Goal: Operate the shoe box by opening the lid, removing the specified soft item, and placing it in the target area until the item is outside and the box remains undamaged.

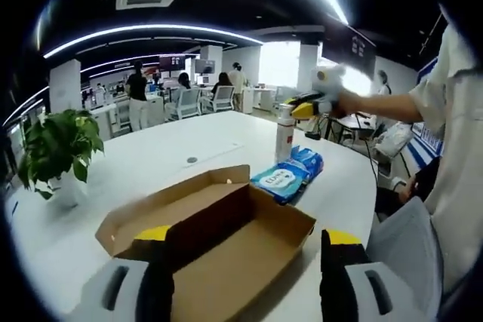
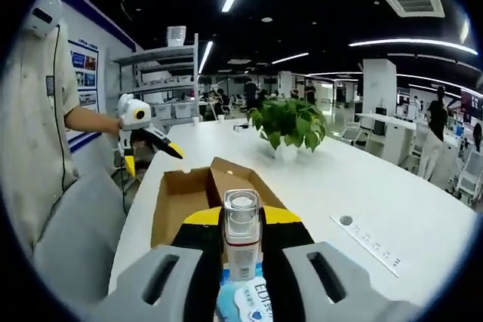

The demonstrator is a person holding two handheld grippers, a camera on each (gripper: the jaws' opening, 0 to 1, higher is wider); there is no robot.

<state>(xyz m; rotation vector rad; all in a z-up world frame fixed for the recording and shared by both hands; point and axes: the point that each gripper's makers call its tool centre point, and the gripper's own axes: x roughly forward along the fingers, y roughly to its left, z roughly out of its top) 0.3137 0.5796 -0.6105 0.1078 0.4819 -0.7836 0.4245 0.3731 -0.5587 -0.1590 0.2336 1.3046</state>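
Shoe box (image 1: 219,250) sitting open on the worktop (image 1: 151,164), looks empty. Blue soft pack (image 1: 287,177) already out, just beside the box, with a white bottle (image 2: 241,235) next to it. Left tongs (image 1: 249,277) spread wide over the box; right tongs (image 2: 241,262) narrow either side of the bottle, grip unclear, probably clearing clutter.

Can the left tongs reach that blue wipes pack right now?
Probably yes: the left tongs are open by the box, and the wipes pack lies uncovered beside it. The bottle and right tongs just behind may crowd it.
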